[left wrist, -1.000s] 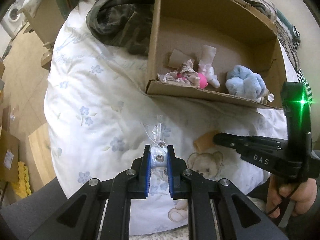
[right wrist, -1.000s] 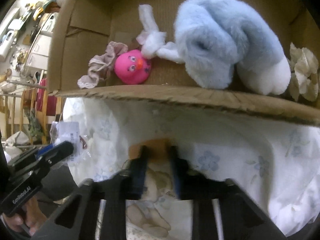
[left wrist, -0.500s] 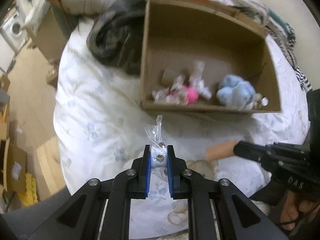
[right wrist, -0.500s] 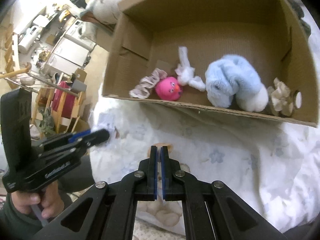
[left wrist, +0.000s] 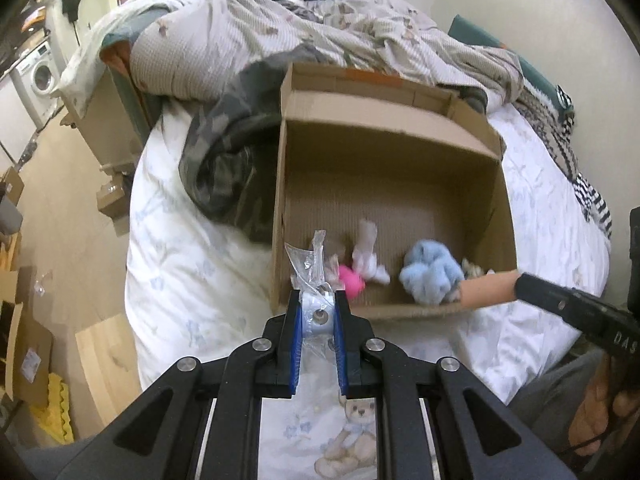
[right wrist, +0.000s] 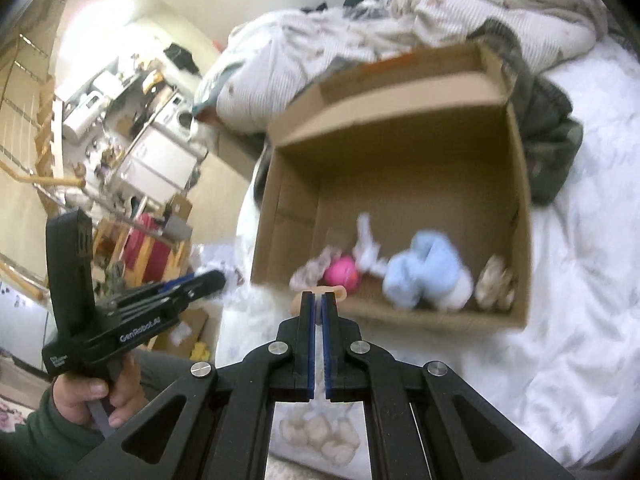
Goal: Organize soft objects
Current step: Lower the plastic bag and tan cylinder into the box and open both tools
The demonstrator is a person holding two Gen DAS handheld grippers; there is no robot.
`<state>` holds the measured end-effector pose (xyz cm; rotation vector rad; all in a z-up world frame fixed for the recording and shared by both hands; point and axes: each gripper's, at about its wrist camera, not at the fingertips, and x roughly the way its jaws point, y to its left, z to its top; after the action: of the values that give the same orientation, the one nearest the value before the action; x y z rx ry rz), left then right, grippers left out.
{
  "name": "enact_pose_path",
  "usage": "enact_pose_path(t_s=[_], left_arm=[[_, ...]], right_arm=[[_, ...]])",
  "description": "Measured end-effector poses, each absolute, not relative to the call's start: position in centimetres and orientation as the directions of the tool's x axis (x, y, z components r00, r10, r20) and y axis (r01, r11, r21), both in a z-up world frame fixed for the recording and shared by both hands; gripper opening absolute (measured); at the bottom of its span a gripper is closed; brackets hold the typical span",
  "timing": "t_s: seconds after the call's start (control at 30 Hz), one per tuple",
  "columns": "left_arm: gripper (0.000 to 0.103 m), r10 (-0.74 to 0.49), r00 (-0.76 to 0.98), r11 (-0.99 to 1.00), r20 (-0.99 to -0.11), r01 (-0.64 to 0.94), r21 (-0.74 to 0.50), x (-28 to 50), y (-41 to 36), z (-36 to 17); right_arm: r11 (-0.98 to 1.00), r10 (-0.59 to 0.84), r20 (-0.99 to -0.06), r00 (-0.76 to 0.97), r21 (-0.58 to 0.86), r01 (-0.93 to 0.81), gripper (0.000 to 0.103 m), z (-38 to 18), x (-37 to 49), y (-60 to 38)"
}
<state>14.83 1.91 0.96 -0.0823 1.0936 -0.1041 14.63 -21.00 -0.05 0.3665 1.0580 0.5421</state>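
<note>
An open cardboard box lies on the bed, also in the right wrist view. It holds a blue plush, a pink ball toy, a white rag and a beige frilly piece. My left gripper is shut on a small light-blue item in a clear plastic bag, held up before the box's near wall. My right gripper is shut on a flat tan piece, also raised at the box's near edge.
White floral bedsheet under the box. A dark camouflage garment lies left of the box and a rumpled striped duvet behind it. Cardboard and clutter on the floor beside the bed.
Both grippers have risen and drawn back from the bed surface, each carrying its item up to the box's near edge. The right gripper closed on the tan piece.
</note>
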Motion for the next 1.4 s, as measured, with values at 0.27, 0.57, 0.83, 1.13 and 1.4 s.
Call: enact_pose_path(t_s=[0.27,0.57,0.83,1.13,1.4], left_arm=[[0.013,-0.146,0.478,0.989,-0.866,0.057,-0.135,18.1,1.1,1.1],[0.013,-0.198,0.422,0.980,-0.885,0.054,-0.194,19.2,0.0,-4.1],[0.013,-0.182,0.436,0.983,-0.881,0.080,-0.164,19.3,-1.0,-4.3],[0.013,-0.178,0.416,0.984,-0.892,0.082,-0.158,19.6,-1.4,-4.9],[0.058,-0.126,0.430,0.992,-0.894,0.042,-0.120,19.3,-1.1,-4.5]], right_arm=[[0.809,0.578,-0.683,0.446,0.553,-0.201,0.005,-0.6,17.5,-23.7],[0.823,0.562,-0.730,0.390,0.539,-0.177,0.005,-3.5,18.0,-22.1],[0.831,0.555,-0.752,0.354,0.517,-0.206,0.005,-4.4,18.5,-20.4],[0.832,0.554,-0.766,0.326,0.521,-0.190,0.005,-5.4,19.0,-20.1],[0.833,0.552,-0.766,0.330,0.524,-0.177,0.009,-5.5,19.1,-20.2]])
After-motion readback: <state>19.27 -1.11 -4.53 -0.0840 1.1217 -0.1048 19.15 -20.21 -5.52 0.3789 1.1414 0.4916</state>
